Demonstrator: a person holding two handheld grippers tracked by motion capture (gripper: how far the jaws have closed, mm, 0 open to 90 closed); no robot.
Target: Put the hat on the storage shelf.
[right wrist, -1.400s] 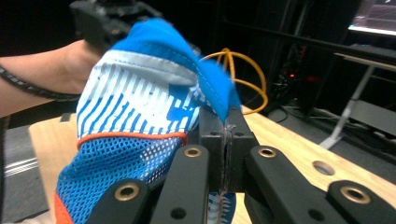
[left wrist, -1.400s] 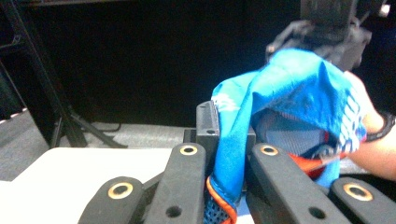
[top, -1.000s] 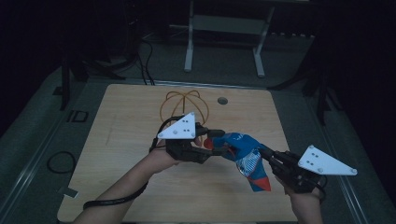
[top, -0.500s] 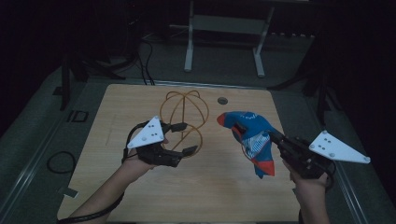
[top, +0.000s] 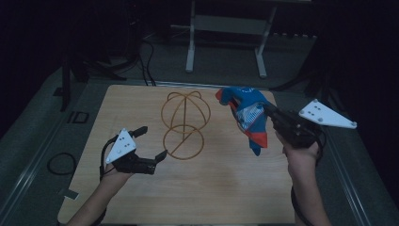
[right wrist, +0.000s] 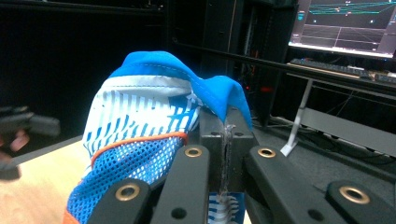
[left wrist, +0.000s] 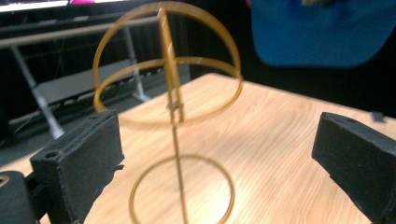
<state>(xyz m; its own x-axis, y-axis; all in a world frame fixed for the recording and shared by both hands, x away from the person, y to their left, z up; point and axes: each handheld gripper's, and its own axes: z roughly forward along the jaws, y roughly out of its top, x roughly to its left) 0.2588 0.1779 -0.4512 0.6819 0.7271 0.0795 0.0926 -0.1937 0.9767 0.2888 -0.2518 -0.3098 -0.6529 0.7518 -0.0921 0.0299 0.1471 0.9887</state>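
Note:
A gold wire stand (top: 184, 122) of hoops on a ring base stands at the middle of the wooden table (top: 141, 193). My right gripper (top: 266, 109) is shut on a blue cap (top: 244, 113) with white and orange parts and holds it in the air, right of the stand. In the right gripper view the cap (right wrist: 140, 126) hangs from the closed jaws of that gripper (right wrist: 226, 135). My left gripper (top: 151, 142) sits low, left of the stand's base. Its jaws have just been opening and hold nothing. In the left gripper view the stand (left wrist: 173, 107) rises just ahead of this gripper (left wrist: 215, 144), and the cap (left wrist: 322, 32) is high at the right.
A white metal frame (top: 226, 28) stands on the dark floor beyond the table's far edge. Cables (top: 61, 162) lie left of the table. A lit monitor (right wrist: 345, 23) is far off in the right gripper view. Bare wood lies in front of the stand.
The left gripper has left the cap, moved left and down toward the table, and opened its jaws wide. The right gripper has carried the cap up and farther away.

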